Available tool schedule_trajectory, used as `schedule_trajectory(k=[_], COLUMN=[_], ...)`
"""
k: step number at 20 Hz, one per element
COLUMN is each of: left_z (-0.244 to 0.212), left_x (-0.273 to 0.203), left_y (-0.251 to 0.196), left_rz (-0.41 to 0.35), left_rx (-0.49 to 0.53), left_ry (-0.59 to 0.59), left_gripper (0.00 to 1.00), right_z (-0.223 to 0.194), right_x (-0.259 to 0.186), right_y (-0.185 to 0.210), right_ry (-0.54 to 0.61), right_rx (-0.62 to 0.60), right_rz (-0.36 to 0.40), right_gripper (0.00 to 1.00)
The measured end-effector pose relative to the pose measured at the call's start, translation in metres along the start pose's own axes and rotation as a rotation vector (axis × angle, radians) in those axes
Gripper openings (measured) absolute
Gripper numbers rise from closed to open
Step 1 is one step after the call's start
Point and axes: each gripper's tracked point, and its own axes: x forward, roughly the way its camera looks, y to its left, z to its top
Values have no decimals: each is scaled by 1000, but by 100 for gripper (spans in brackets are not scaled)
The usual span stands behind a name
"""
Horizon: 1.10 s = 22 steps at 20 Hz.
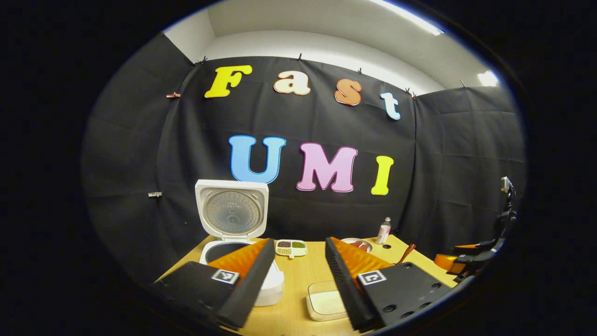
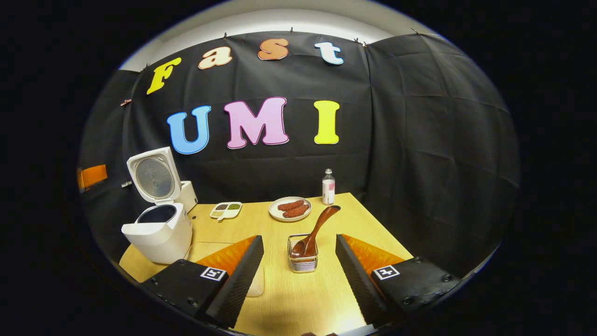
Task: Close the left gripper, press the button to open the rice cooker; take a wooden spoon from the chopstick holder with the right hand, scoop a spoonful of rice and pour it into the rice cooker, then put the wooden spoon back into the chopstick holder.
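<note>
The white rice cooker [image 1: 261, 289] stands open at the table's left, its lid [image 1: 232, 214] upright and the dark inner pot [image 1: 228, 251] showing. My left gripper [image 1: 298, 242] hovers open beside it, nothing between its fingers. In the right gripper view the cooker [image 2: 158, 231] sits at the left. A wooden spoon [image 2: 316, 228] leans in the wire chopstick holder [image 2: 303, 262], bowl end down. My right gripper [image 2: 298, 238] is open just short of the holder, which sits between its fingertips' lines. A white tray of rice [image 1: 324, 301] lies in front of the cooker.
At the back of the wooden table [image 2: 298, 298] are a small divided dish [image 2: 225, 210], a plate of sausages [image 2: 291, 208] and a small bottle [image 2: 328, 186]. The other gripper's orange and black body [image 1: 471, 261] shows at the far right of the left gripper view.
</note>
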Motion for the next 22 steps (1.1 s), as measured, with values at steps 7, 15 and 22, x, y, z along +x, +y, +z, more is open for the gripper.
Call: schedule_trajectory(k=[7, 15, 22], left_z=[-33, -59, -76], left_x=[-2, -11, -34], left_y=[-4, -5, -4], left_rz=[102, 252, 421], left_rx=[-10, -29, -49], left_ry=[72, 128, 167], left_gripper=[96, 96, 96], right_z=[1, -25, -72], right_x=[55, 136, 200], right_y=[-10, -27, -41], right_ry=[36, 181, 325], right_rx=[-1, 49, 74], right_rz=[36, 94, 117], right_gripper=[98, 98, 99])
